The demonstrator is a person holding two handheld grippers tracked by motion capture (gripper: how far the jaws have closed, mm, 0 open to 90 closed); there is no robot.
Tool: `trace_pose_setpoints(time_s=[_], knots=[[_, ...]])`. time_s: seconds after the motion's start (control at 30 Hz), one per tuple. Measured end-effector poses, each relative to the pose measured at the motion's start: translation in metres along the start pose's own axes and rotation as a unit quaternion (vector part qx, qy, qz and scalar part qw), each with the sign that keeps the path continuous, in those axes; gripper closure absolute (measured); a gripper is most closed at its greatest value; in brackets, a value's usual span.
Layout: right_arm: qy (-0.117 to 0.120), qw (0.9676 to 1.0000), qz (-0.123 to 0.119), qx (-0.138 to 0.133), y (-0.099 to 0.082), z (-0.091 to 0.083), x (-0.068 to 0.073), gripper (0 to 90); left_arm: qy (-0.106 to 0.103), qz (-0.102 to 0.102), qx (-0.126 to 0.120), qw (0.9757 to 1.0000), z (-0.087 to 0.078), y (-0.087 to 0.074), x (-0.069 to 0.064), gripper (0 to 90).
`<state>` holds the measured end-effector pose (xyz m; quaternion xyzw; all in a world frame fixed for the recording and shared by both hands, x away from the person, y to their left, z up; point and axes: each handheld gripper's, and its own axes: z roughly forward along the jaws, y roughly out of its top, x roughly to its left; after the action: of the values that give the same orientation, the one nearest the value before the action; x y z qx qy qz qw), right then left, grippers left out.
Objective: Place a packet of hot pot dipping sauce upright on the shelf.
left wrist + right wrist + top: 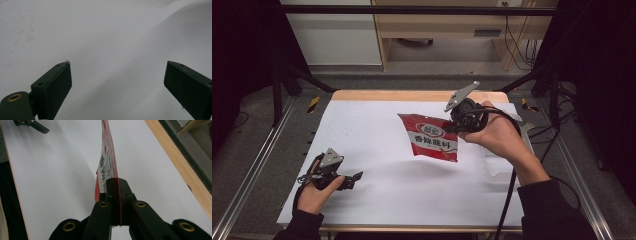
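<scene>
Red sauce packet (430,138): light, floppy, slick; right gripper (451,127) clamped on its edge; left gripper (354,178) agape beside it

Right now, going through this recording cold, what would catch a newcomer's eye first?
The red packet with white lettering stands out, held up above the middle of the white table, pinched at its right edge by the shut right gripper. In the right gripper view it runs edge-on between the black jaws. At the near left, the left gripper sits low over the sheet, jaws wide open and empty.
</scene>
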<state>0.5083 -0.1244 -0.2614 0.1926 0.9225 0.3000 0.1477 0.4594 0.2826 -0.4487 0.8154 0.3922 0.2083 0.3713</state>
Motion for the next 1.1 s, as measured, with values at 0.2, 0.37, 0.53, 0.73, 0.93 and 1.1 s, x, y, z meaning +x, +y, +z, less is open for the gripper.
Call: trace_pose_setpoints(time_s=[0.2,0.37,0.53,0.73,0.93,1.1], knots=[[0.0,0.9999,0.005,0.012,-0.003,-0.005,-0.001,90.0,0.002,-0.002,0.001,1.0,0.001,-0.001,0.001,7.8],[0.006,0.9994,0.009,0.033,-0.002,-0.006,-0.003,90.0,0.002,0.0,0.002,1.0,0.001,-0.001,0.001,7.7],[0.017,0.9989,0.018,0.041,0.001,-0.005,-0.01,90.0,0.003,-0.002,0.0,1.0,0.001,-0.001,0.002,7.7],[0.014,0.999,0.027,0.034,0.003,-0.016,-0.02,90.0,0.007,-0.012,-0.006,0.9999,0.0,-0.001,0.004,7.7],[0.002,0.999,0.037,0.023,0.004,-0.038,-0.024,90.0,0.009,-0.01,-0.003,0.9999,0.001,-0.001,0.005,7.7],[-0.005,0.9988,0.041,0.024,0.0,-0.054,-0.027,90.0,0.009,-0.012,-0.003,0.9999,0.001,-0.002,0.007,7.7]])
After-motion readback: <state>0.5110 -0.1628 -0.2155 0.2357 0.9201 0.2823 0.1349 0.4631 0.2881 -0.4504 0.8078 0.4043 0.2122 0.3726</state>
